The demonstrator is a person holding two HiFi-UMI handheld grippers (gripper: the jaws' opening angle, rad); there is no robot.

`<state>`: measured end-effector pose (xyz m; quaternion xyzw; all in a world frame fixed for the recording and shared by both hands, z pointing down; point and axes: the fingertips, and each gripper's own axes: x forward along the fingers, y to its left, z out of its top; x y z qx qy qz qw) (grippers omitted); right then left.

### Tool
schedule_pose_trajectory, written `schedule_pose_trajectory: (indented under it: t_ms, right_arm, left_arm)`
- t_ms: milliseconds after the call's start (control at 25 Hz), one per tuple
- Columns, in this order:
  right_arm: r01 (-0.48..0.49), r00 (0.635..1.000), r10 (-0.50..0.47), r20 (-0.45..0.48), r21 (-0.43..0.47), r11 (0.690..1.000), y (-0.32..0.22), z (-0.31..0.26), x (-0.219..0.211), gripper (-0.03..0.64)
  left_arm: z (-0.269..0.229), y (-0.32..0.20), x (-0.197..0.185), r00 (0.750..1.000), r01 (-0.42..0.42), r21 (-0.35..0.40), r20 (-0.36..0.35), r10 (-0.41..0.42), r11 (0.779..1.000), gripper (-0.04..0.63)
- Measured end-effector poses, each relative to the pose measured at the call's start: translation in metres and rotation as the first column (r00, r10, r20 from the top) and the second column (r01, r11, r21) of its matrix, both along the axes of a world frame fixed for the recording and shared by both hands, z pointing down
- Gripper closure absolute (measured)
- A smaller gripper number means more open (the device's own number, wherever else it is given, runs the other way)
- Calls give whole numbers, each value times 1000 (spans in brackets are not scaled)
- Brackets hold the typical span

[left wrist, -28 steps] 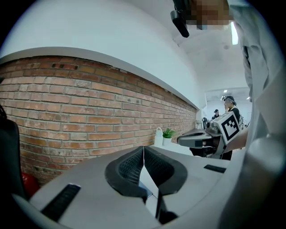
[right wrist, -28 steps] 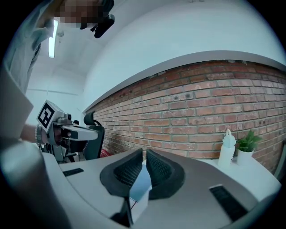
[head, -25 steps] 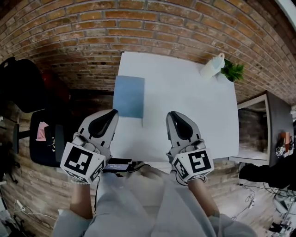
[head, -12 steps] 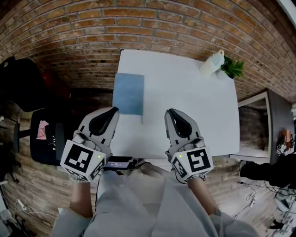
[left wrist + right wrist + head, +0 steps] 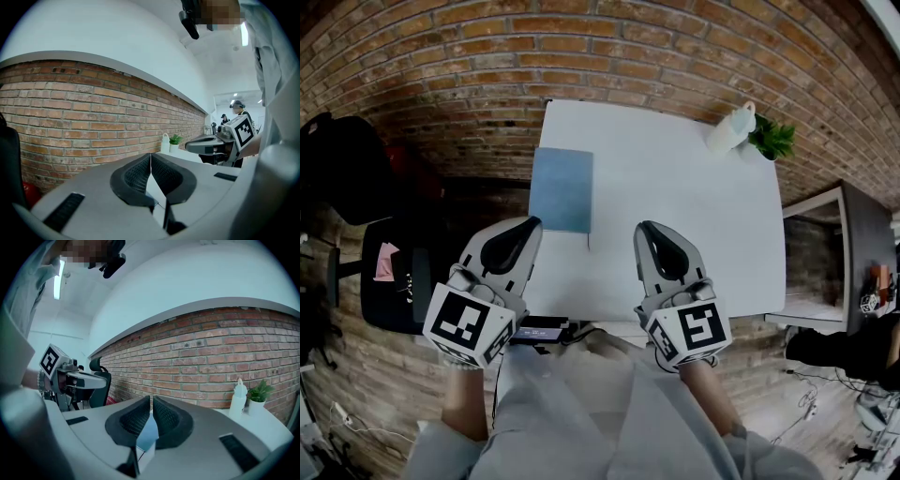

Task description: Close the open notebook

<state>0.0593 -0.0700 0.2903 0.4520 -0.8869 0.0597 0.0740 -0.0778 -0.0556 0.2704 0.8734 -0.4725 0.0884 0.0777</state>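
The notebook (image 5: 562, 191) lies shut on the white table (image 5: 675, 187), blue cover up, in the upper left part of the tabletop as the head view shows it, its long left edge close along the table's left edge. Nothing rests on it and neither gripper touches it.

Both grippers hang over the near edge of the table, low in the frame, pointing away from the person. The left gripper (image 5: 531, 225) has its tip just below the notebook's lower left corner; in its own view the jaws (image 5: 150, 157) are pressed together with nothing between them. The right gripper (image 5: 645, 228) sits well to the right of the notebook over bare table; its jaws (image 5: 151, 400) are drawn in to a hairline gap, and they are empty too.

At the upper right corner of the table stand a white bottle (image 5: 729, 133) and, just beside it, a small green plant (image 5: 772, 141). A brick wall (image 5: 487, 75) fills the top of the frame behind the table. A black chair (image 5: 389, 272) stands at the left, off the table.
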Motion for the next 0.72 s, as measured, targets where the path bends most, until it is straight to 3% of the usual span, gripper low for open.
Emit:
schedule_pose_trajectory:
  t_ms: [720]
  right_arm:
    - [12, 1000, -13, -18, -4, 1000, -1, 4, -1, 565]
  left_arm:
    - [-1, -2, 2, 1000, 2, 2, -6, -2, 1000, 574]
